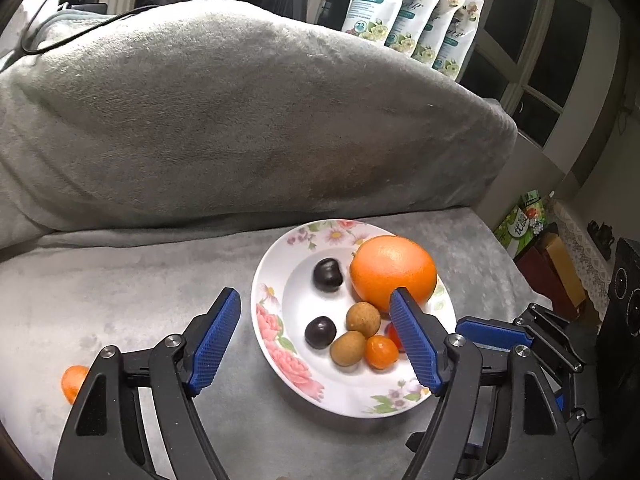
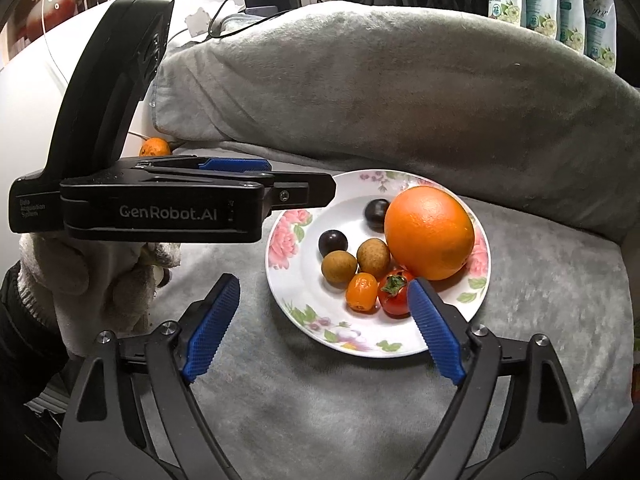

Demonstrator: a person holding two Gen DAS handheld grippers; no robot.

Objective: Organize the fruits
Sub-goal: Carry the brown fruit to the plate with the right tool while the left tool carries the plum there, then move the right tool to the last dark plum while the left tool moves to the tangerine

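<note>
A white floral plate [image 1: 272, 320] [image 2: 280, 280] sits on a grey sofa seat. On it lie a big orange [image 1: 394, 270] [image 2: 430, 232], two dark plums [image 1: 327, 274] [image 2: 333, 242], two brown longans [image 1: 362, 319] [image 2: 339, 266], a small kumquat [image 1: 381, 352] [image 2: 361, 291] and a cherry tomato [image 2: 394, 296]. Another small orange fruit [image 1: 72, 382] [image 2: 154, 147] lies on the seat left of the plate. My left gripper [image 1: 316, 340] is open and empty, just above the plate's near left side. My right gripper [image 2: 324, 324] is open and empty over the plate's near edge.
A large grey back cushion [image 1: 240, 120] rises behind the plate. Several floral pouches [image 1: 416, 12] stand behind it. The left gripper's body [image 2: 160, 204] and a gloved hand [image 2: 80, 280] fill the left of the right wrist view. Boxes [image 1: 520, 220] stand beyond the seat's right edge.
</note>
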